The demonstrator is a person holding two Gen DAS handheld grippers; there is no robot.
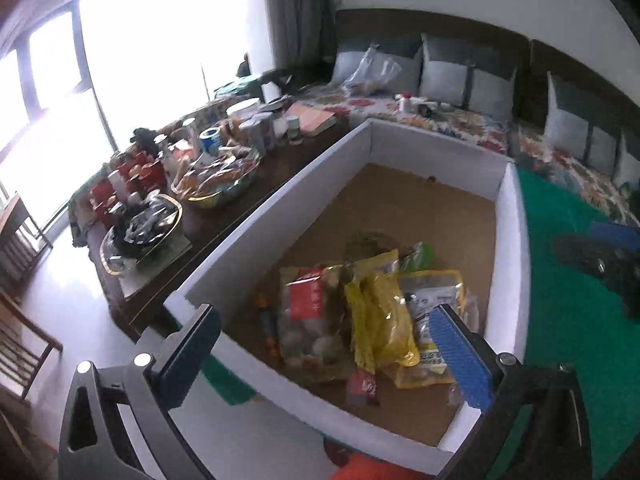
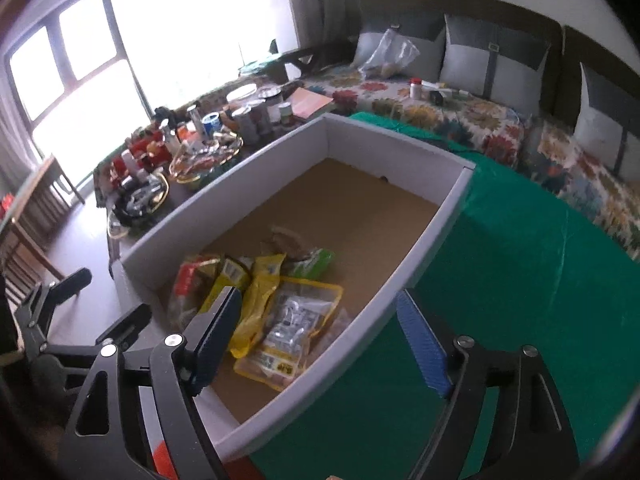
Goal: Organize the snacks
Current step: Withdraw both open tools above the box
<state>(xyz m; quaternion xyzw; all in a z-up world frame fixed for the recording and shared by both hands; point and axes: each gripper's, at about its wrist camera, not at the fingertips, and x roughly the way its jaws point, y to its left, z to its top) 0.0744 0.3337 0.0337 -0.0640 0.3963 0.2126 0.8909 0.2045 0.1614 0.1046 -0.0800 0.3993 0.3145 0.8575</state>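
Observation:
A white cardboard box [image 1: 280, 196] with a brown floor stands on a green cloth [image 1: 560, 320]. Several snack packets lie in its near end: a yellow bag [image 1: 380, 320], a clear bag with a red label [image 1: 308, 316], a yellow-edged packet [image 1: 432, 304]. My left gripper [image 1: 324, 344] is open and empty above the box's near edge. In the right wrist view the box [image 2: 420, 236] holds the same packets [image 2: 280, 312]. My right gripper [image 2: 320, 340] is open and empty above the box's near right wall. The left gripper [image 2: 80, 304] shows at the left edge there.
A dark table [image 1: 280, 160] left of the box carries glass bowls of snacks [image 1: 216, 176], cans, jars and a book [image 1: 316, 120]. A sofa with a floral cover [image 1: 440, 120] and grey cushions runs behind. Wooden chairs [image 1: 20, 240] stand at the far left by the windows.

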